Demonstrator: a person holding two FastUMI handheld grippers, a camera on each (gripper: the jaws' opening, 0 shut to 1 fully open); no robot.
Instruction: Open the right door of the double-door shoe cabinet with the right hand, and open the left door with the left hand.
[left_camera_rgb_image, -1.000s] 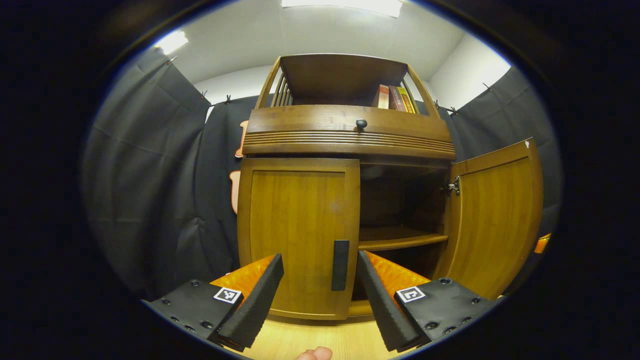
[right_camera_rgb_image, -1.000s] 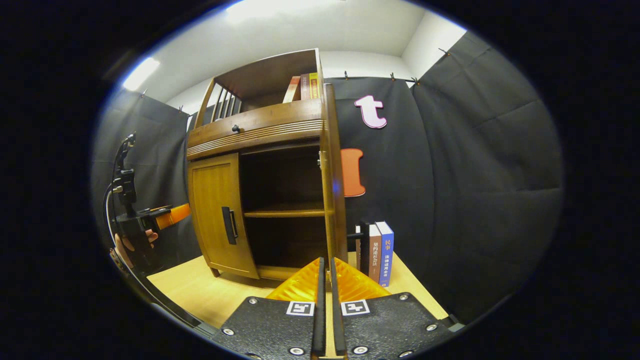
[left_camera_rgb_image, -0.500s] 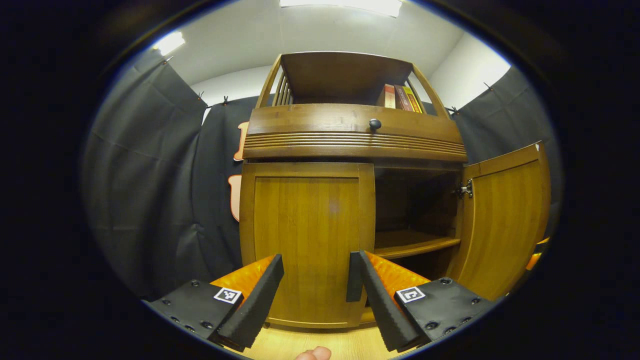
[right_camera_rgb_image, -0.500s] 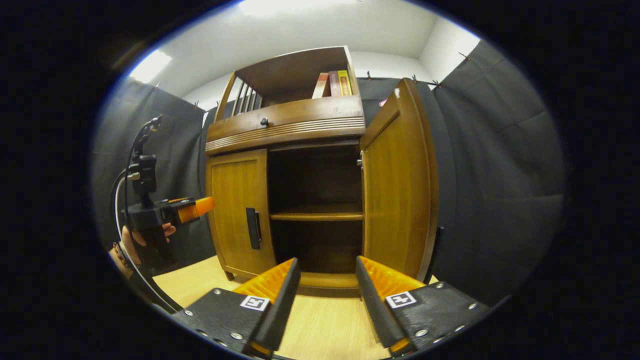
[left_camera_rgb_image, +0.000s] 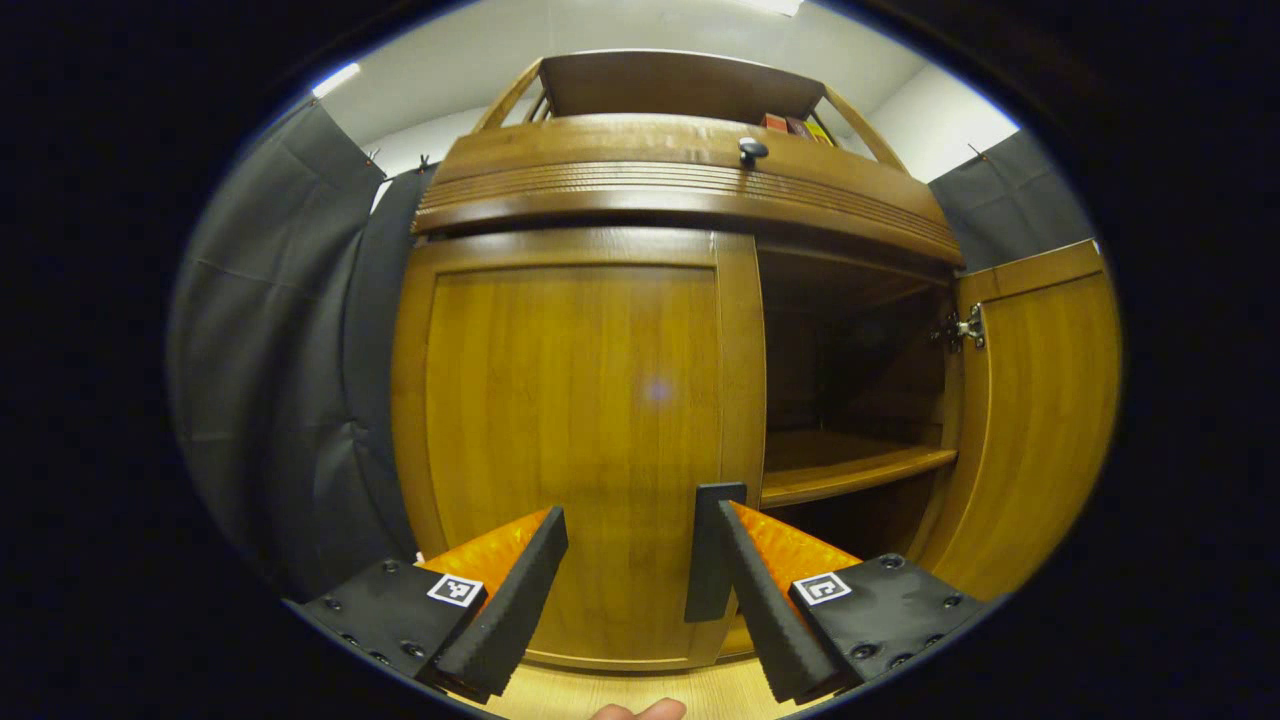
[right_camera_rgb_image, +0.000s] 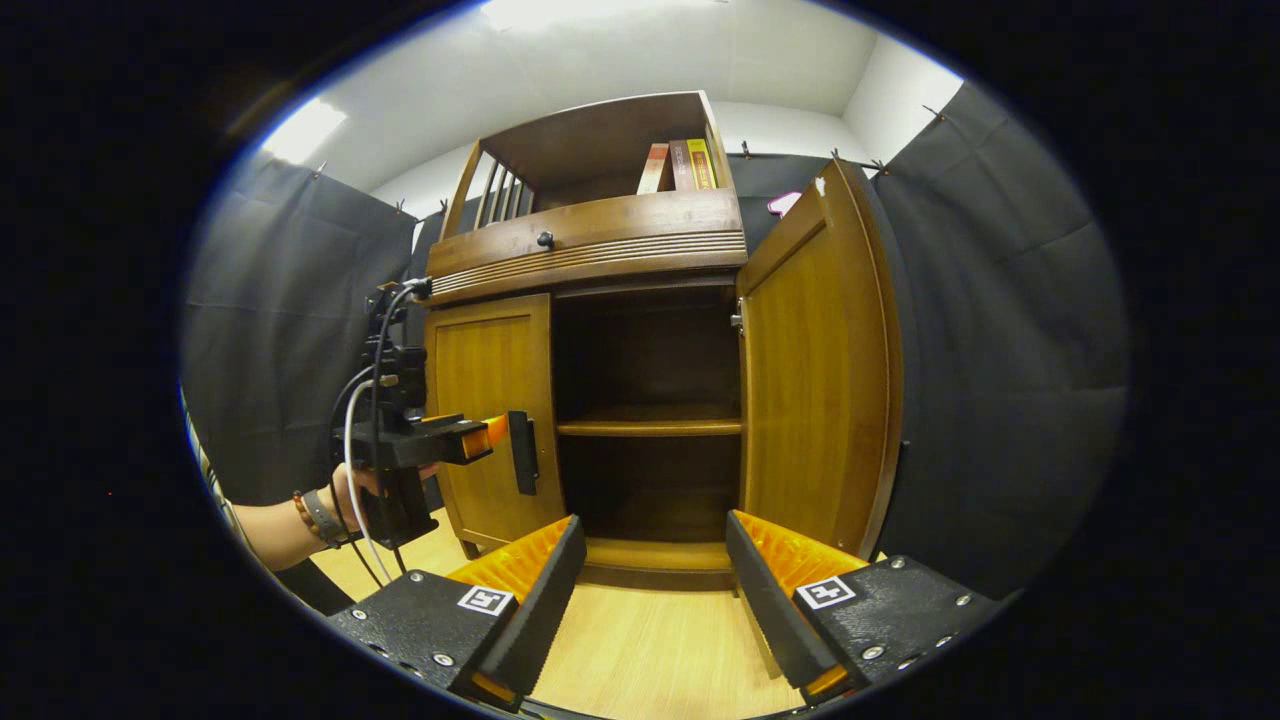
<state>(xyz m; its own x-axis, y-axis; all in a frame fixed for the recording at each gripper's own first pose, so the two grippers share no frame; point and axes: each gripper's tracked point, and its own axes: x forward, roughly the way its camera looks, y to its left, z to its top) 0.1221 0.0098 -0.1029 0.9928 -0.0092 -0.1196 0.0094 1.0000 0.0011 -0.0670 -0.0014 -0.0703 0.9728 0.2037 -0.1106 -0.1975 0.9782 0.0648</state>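
Left gripper view: the left gripper (left_camera_rgb_image: 625, 560) is spread wide, close against the shut left door (left_camera_rgb_image: 570, 420). The handle (left_camera_rgb_image: 712, 550) lies between its fingers, just beside the right one; whether they touch I cannot tell. Right of it, the right door (left_camera_rgb_image: 1035, 420) stands swung open, showing a shelf (left_camera_rgb_image: 850, 470). Right gripper view: the right gripper (right_camera_rgb_image: 655, 580) is spread over the desk (right_camera_rgb_image: 650, 650), gripping nothing, well apart from the cabinet (right_camera_rgb_image: 590, 240). Books (right_camera_rgb_image: 680, 165) stand at the top's right corner.
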